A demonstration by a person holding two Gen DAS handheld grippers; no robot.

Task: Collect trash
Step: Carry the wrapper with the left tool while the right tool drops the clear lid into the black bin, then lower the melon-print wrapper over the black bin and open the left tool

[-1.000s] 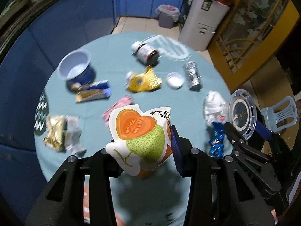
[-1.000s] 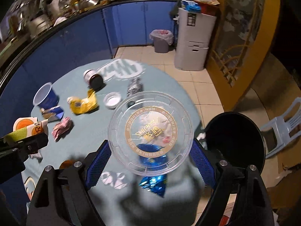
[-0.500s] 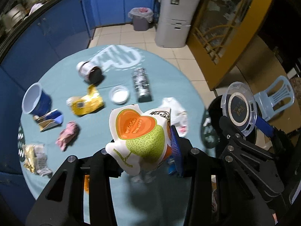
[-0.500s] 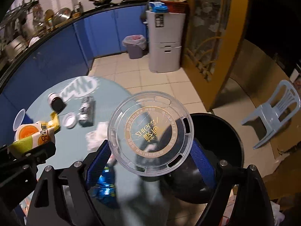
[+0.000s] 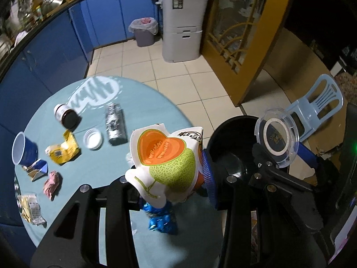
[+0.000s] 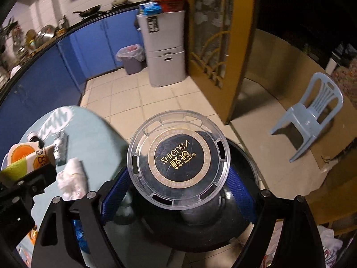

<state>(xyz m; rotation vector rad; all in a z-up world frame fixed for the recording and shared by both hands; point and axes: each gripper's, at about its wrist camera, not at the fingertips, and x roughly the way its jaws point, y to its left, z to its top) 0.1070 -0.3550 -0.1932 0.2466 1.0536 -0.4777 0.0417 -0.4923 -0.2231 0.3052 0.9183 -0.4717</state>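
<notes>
Gripping the melon-print carton (image 5: 167, 163), left claw (image 5: 169, 178) sits over the round surface (image 5: 145, 102) edge, black bin (image 5: 232, 151) just right of it; can (image 5: 115, 124), blue cup (image 5: 23, 148) and wrappers lie on the surface. Right wrist view: right claw (image 6: 178, 192) stands wide, pads clamped on the clear plastic lid (image 6: 178, 158), directly over the bin; crumpled tissue (image 6: 71, 178) on the surface at left.

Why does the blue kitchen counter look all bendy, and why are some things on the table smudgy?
Left wrist view: the fisheye lens curves the blue counter; the pink wrapper is smeared, while the melon carton in the left gripper stays sharp. Right wrist view: the same bending; the white tissue is blurred, the clear lid in the right gripper crisp, the doorway beyond dark.
</notes>
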